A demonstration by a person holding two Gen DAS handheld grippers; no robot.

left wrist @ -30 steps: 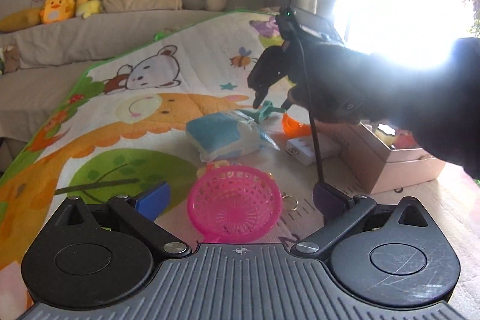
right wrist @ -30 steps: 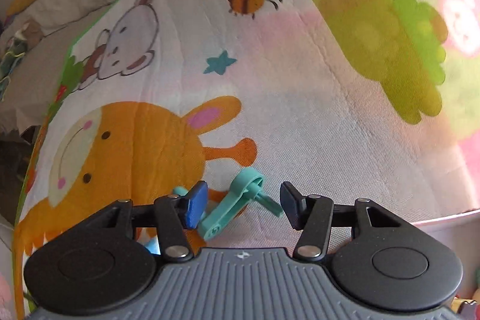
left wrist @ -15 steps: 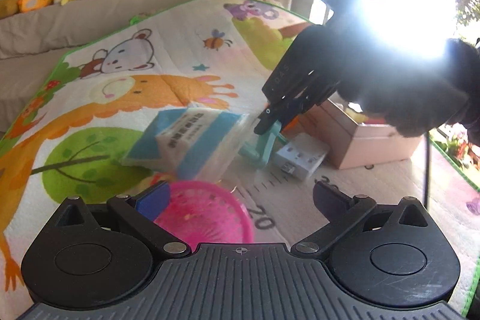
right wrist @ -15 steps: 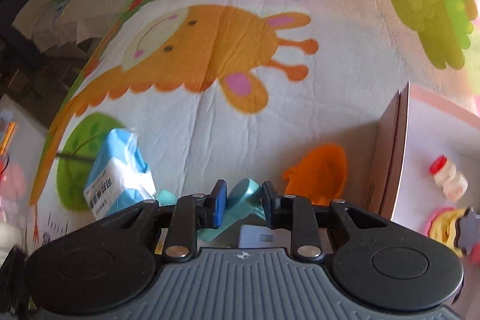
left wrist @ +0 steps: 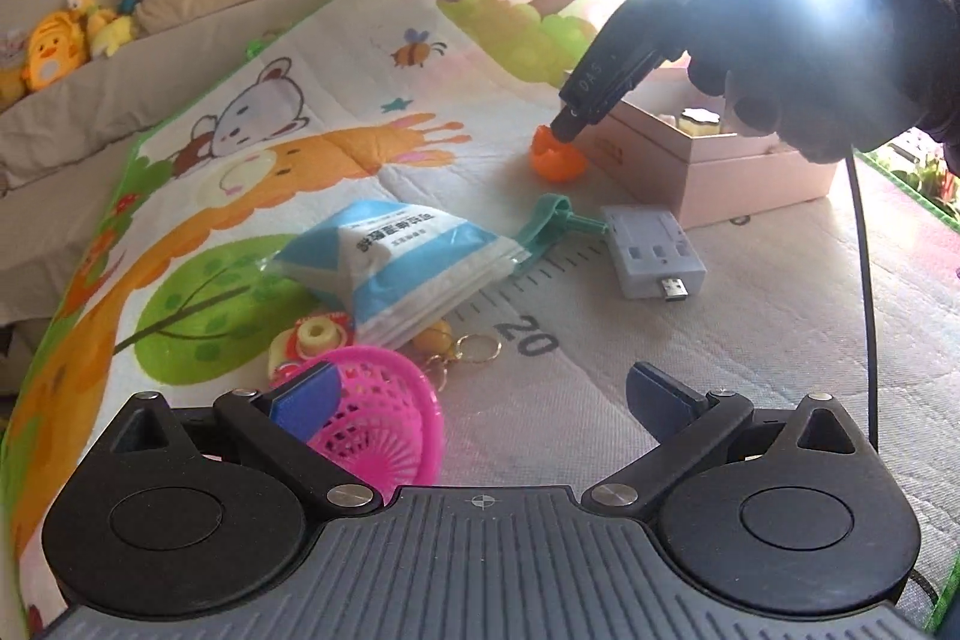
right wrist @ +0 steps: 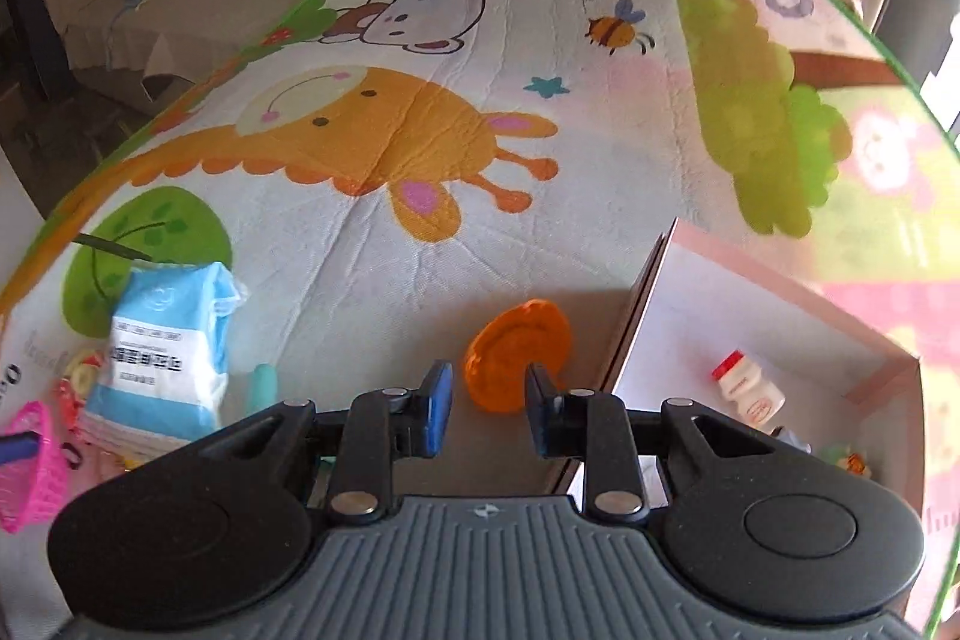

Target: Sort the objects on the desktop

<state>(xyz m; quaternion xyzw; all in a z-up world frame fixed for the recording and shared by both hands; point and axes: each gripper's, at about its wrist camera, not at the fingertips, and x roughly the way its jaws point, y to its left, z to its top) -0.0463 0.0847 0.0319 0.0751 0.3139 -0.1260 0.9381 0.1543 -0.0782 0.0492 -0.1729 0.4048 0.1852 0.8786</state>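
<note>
An orange toy lies on the play mat beside the pink box; it also shows in the left wrist view. My right gripper is open, its fingers either side of the orange toy's near edge; it shows in the left wrist view with its tip down on the toy. My left gripper is open and empty above a pink basket. A teal clip, a blue tissue pack and a grey USB adapter lie mid-mat.
The pink box holds a small yoghurt bottle and other small toys. A yellow-red ring toy and key rings lie by the basket. A sofa with plush toys stands behind. Window glare fills the upper right.
My right gripper let go of the teal clip, which now lies on the mat, opened, and moved over to the orange toy by the box. My left gripper stayed open.
</note>
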